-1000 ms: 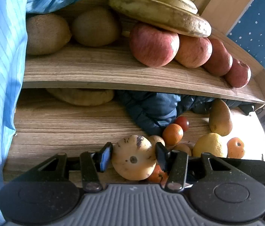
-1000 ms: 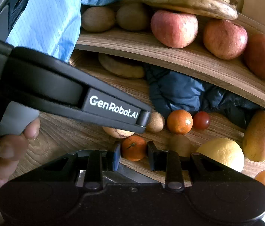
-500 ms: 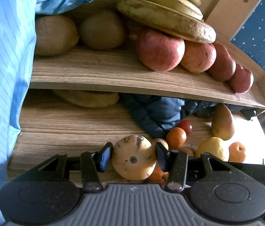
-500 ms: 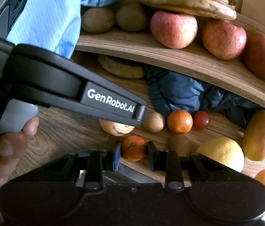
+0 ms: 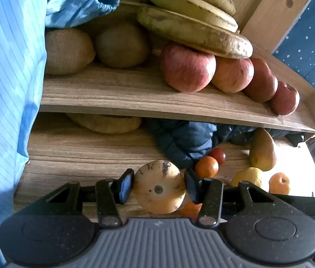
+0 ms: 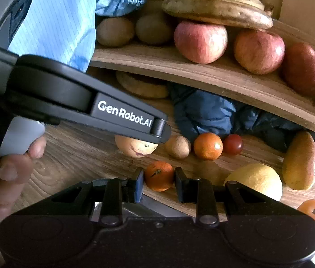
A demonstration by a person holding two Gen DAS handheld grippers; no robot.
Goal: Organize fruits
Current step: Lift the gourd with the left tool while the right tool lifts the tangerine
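My left gripper (image 5: 159, 186) is shut on a pale yellow spotted fruit (image 5: 159, 191) and holds it above the lower wooden board (image 5: 79, 154); the same fruit (image 6: 135, 147) shows under the left gripper's body (image 6: 85, 102) in the right wrist view. My right gripper (image 6: 159, 184) is shut on a small orange (image 6: 159, 176) just above the board's front edge. The upper shelf (image 5: 123, 98) carries kiwis (image 5: 121, 44), red apples (image 5: 187, 68) and bananas (image 5: 193, 29).
On the lower board lie an orange (image 6: 207, 146), a cherry tomato (image 6: 233, 144), a small brown fruit (image 6: 178, 146), a lemon (image 6: 255, 179), a pear (image 6: 300, 160), another small orange (image 6: 312, 210), a flat brown fruit (image 6: 141, 87) and dark blue cloth (image 6: 204, 111). A blue sleeve (image 5: 3, 89) fills the left.
My left gripper has risen and moved closer to the shelf with the yellow fruit still in it. The right gripper has stayed still, holding the small orange.
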